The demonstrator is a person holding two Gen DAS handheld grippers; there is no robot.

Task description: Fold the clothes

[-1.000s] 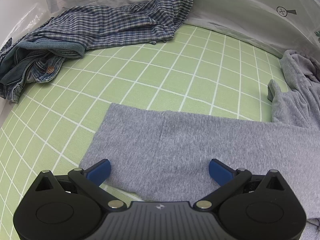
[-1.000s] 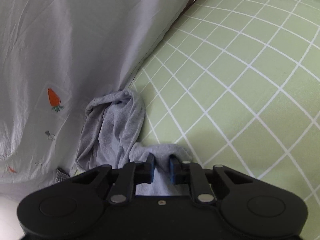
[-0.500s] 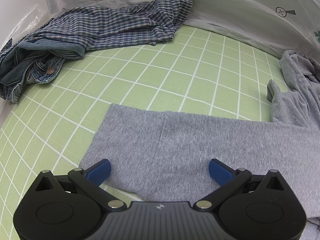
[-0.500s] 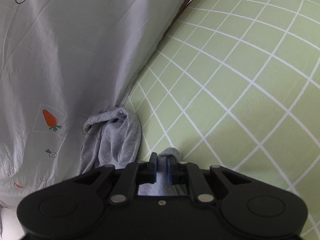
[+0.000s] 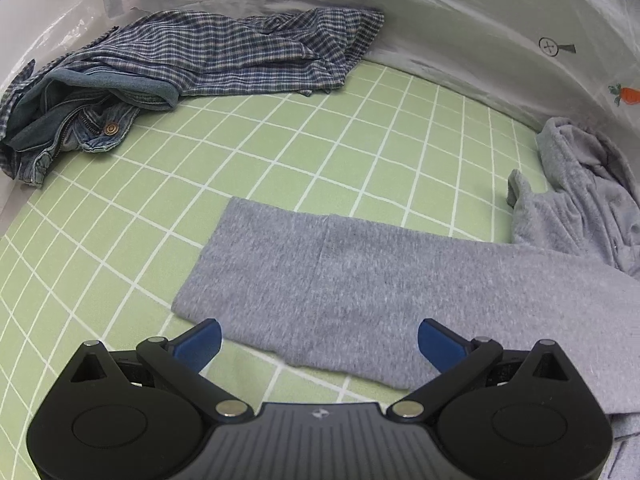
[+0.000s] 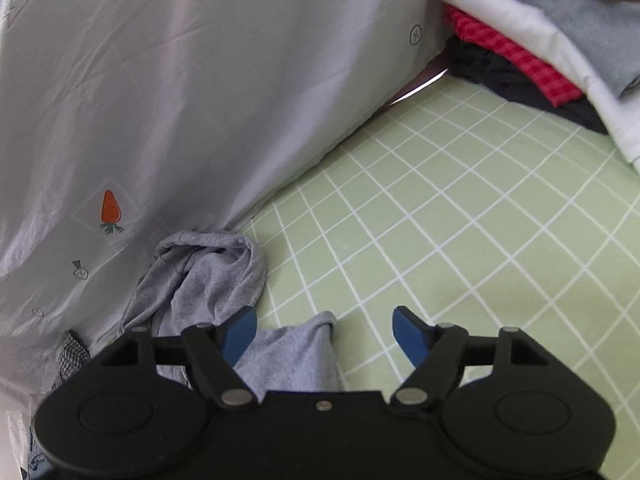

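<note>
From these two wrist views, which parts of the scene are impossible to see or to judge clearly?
- Grey garment: in the left wrist view its right end is cut off by the frame edge and its near edge is hidden by the left gripper.
- Jeans: mostly covered by the plaid shirt, left wrist view.
- Stack of folded clothes: cut off by the top right edge, right wrist view.
- Checked cloth: only a corner shows behind the right gripper.

Home bedroom: a bed with green grid-checked sheet (image 5: 248, 168), white carrot-print quilt (image 6: 168, 120) along its far edge, and stacked folded clothes (image 6: 540, 48) at one corner.
</note>
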